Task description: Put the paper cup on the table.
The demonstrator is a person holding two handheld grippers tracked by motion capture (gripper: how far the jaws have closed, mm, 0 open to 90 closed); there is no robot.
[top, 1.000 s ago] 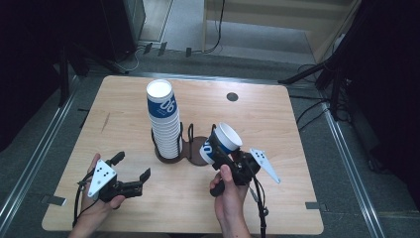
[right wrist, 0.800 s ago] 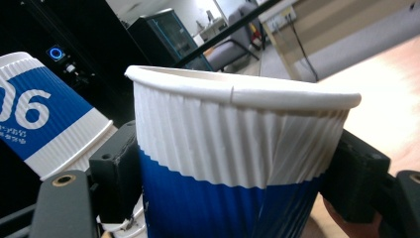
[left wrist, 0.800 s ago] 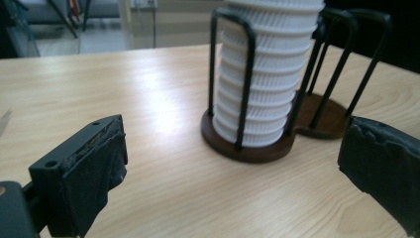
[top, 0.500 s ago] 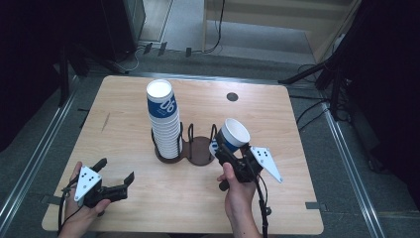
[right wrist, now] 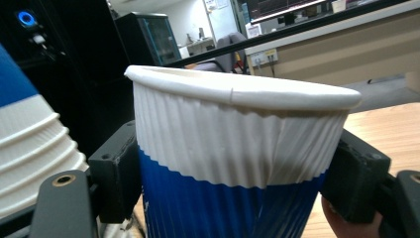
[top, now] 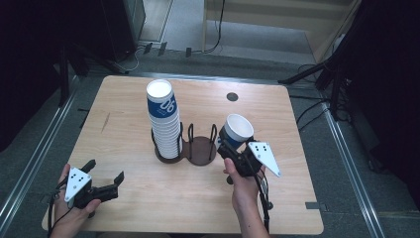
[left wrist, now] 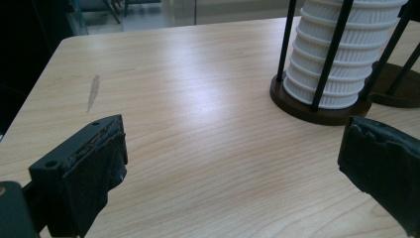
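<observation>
Right tongs (top: 233, 147) grip paper cup (top: 237, 130) beside cup rack (top: 198, 151).

A light wooden bench (top: 148, 198) with a dark streak (top: 105, 122) near its left edge and a round black grommet (top: 232, 96) at the back; grey floor (top: 247, 39) beyond, with black cables (top: 218, 29).
</observation>
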